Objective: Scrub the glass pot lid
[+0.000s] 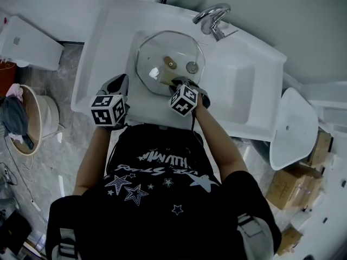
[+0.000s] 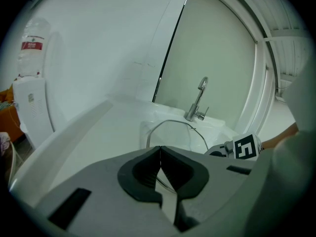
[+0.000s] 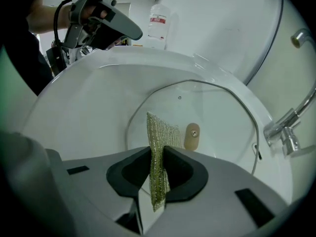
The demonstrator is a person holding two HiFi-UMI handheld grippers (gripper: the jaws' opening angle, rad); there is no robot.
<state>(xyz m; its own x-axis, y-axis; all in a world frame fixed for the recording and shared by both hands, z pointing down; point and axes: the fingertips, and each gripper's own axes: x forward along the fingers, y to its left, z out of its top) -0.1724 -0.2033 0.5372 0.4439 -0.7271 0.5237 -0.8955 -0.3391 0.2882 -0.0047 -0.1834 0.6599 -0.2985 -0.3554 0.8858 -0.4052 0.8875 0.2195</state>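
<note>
I saw a white sink unit [image 1: 108, 37] set against a pale wall [image 1: 260, 10], with a chrome tap [image 1: 212, 16] at its back edge; the floor [image 1: 54, 156] was grey marbled tile; a round tub [image 1: 47, 112] holding cloths stood at the left, cardboard boxes [image 1: 284, 186] at the right; a white water dispenser [image 2: 32, 110] carried an upturned bottle [image 2: 33, 46]; the light was soft and even.

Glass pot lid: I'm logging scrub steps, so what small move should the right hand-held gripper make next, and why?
Probably press the mesh cloth down onto the glass pot lid beside its knob and stroke. The right hand-held gripper is shut on the cloth, which points at the lid lying in the sink; contact is unclear.
</note>
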